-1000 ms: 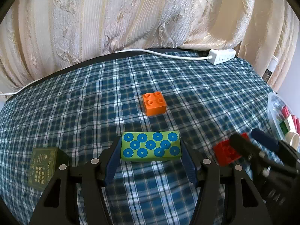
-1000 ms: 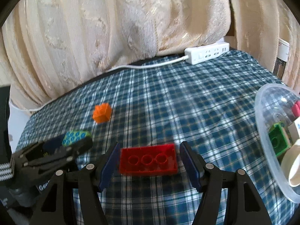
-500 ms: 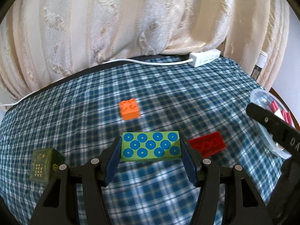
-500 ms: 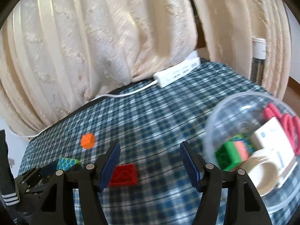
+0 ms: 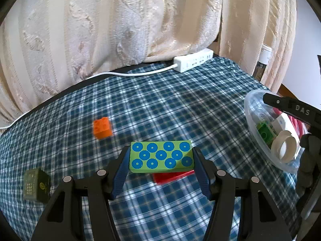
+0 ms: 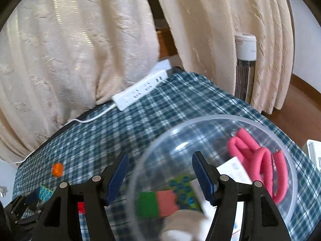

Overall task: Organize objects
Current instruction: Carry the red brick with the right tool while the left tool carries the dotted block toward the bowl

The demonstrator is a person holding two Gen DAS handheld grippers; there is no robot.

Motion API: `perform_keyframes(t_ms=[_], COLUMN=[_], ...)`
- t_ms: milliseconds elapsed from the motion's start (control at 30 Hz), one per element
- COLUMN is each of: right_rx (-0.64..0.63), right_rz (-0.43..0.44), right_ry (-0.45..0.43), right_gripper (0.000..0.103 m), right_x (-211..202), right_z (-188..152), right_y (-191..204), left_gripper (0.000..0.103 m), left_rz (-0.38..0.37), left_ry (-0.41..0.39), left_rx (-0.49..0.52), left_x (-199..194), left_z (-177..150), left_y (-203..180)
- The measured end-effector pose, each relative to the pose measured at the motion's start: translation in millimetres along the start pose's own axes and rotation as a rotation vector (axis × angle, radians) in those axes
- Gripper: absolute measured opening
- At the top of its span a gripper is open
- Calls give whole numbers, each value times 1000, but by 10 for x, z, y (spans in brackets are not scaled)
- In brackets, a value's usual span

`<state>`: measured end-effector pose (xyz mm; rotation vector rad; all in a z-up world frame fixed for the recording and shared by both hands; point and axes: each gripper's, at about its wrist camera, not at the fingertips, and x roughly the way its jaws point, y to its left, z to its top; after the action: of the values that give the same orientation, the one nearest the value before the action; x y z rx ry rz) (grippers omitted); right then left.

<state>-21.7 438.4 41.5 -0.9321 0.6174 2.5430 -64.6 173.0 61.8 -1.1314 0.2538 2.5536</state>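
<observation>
A: What did the left gripper (image 5: 161, 160) have?

B: It was clamped on the green block with blue dots (image 5: 161, 157), one pad on each short end, held above the plaid-covered tabletop (image 5: 180, 104). A red brick (image 5: 172, 177) lay on the cloth just beneath it.

A: And the right gripper (image 6: 160, 175)?

B: Its jaws stood apart with nothing between them, poised over the clear bowl (image 6: 266, 128) at the right, which held pink rollers (image 6: 258, 160), a card and some blocks.

A: What could have gone wrong?

B: I'd judge the bowl was the target, and the right gripper sat over its rim, so the two tools could have knocked together there. The grip was only on the block's ends; a bump might have twisted it loose. The orange brick (image 5: 103, 128) and the dark green box (image 5: 36, 186), well left, were no hazard.
</observation>
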Motion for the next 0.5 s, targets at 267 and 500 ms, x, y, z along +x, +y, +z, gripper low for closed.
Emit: perform_keyframes(t_ms=[267, 500], right_rx=[13, 22], right_rz=[23, 53], right_ry=[7, -25], right_gripper=[80, 80], right_x=[37, -61], right_z=[26, 37], right_y=[-211, -322], left_gripper=[61, 61], left_rz=[-13, -33], left_ry=[15, 21], left_rx=[33, 72], left_x=[86, 147], left_z=[89, 175], left_y=[-256, -502])
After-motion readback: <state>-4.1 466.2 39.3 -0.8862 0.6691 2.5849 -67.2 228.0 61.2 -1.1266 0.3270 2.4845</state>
